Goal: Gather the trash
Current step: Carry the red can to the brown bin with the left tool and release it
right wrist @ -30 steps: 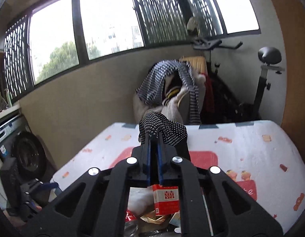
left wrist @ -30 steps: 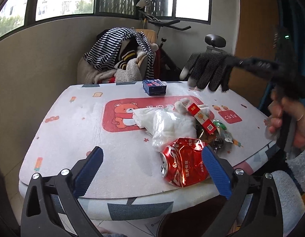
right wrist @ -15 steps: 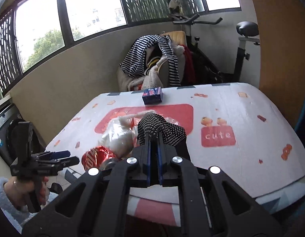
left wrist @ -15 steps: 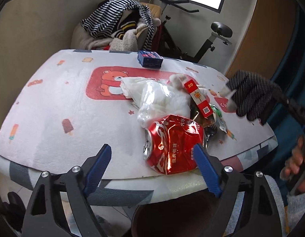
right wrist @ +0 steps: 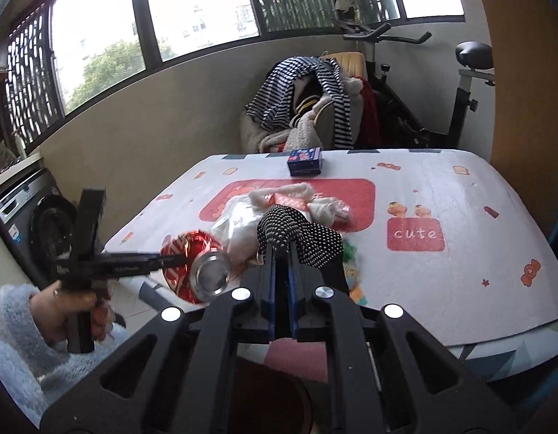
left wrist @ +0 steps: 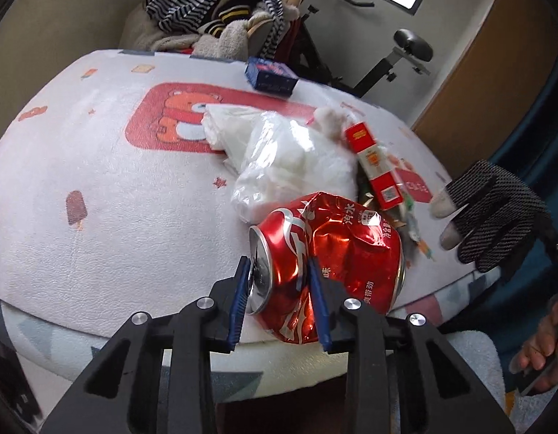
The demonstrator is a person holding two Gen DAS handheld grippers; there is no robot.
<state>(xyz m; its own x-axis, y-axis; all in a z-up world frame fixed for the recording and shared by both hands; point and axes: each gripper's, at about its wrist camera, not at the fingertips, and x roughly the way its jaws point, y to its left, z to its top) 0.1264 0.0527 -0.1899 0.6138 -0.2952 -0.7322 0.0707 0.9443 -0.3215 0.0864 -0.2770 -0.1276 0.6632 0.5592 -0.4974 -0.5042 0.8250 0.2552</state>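
The left gripper (left wrist: 279, 289) had its blue pads pinched narrow on the top end of the crushed red can (left wrist: 329, 253) at the near edge of the table (left wrist: 98, 181), while the right gripper (right wrist: 282, 253) was clamped tight on a black knit glove (right wrist: 297, 233) beside the trash pile.

one crushed can (left wrist: 329, 249), one glove (left wrist: 496, 217), two boxes (left wrist: 270, 77), one plastic bag (left wrist: 290, 159)

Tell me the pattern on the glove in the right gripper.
Black knit with small white dots on the glove; clearest in the right wrist view.
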